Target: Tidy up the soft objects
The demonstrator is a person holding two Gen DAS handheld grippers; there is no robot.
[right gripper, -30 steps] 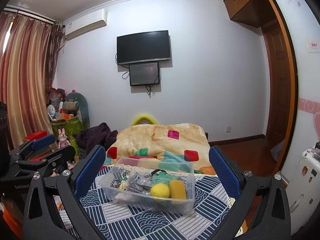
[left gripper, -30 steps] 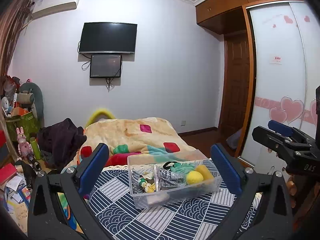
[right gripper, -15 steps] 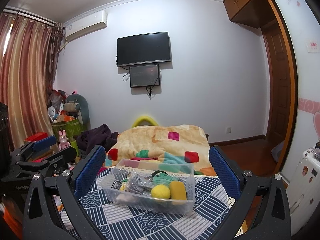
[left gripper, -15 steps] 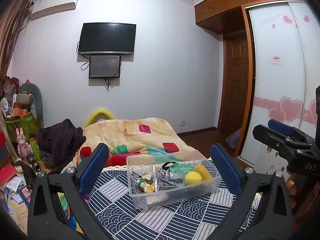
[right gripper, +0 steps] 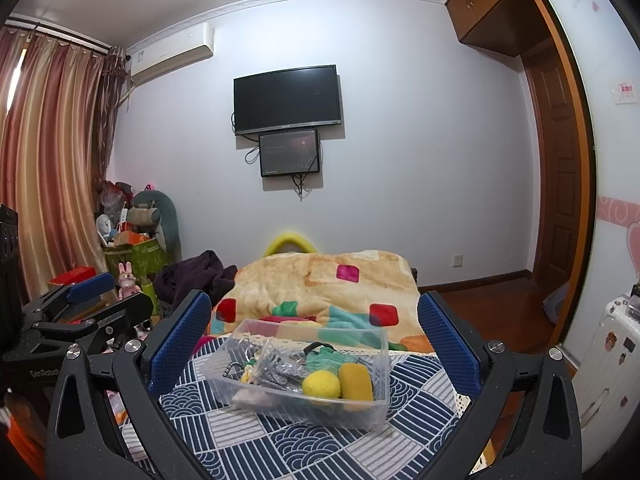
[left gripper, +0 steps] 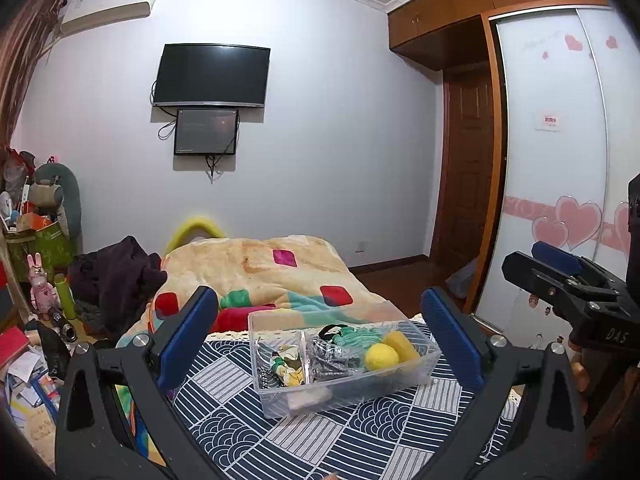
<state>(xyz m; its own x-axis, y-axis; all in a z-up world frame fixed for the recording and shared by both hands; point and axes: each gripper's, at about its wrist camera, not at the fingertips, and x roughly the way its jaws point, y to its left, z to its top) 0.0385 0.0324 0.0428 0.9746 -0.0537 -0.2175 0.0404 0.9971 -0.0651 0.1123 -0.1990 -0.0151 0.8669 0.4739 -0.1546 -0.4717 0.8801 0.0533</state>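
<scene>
Left gripper (left gripper: pixel 320 344) is spread wide w/ nothing in it, hovering just short of the clear plastic bin (left gripper: pixel 340 392). Bin sits on the blue patterned cloth (left gripper: pixel 248 432), bed w/ the patchwork blanket (left gripper: pixel 256 264) right behind. Inside the bin, left compartment has small trinkets, can't tell exactly what; right one has a green cloth thing (left gripper: pixel 356 336), yellow ball (left gripper: pixel 381 357) and yellow sponge (left gripper: pixel 401 345) touching. Right gripper (right gripper: pixel 314 344) is released too, also near the bin, holding nothing.
</scene>
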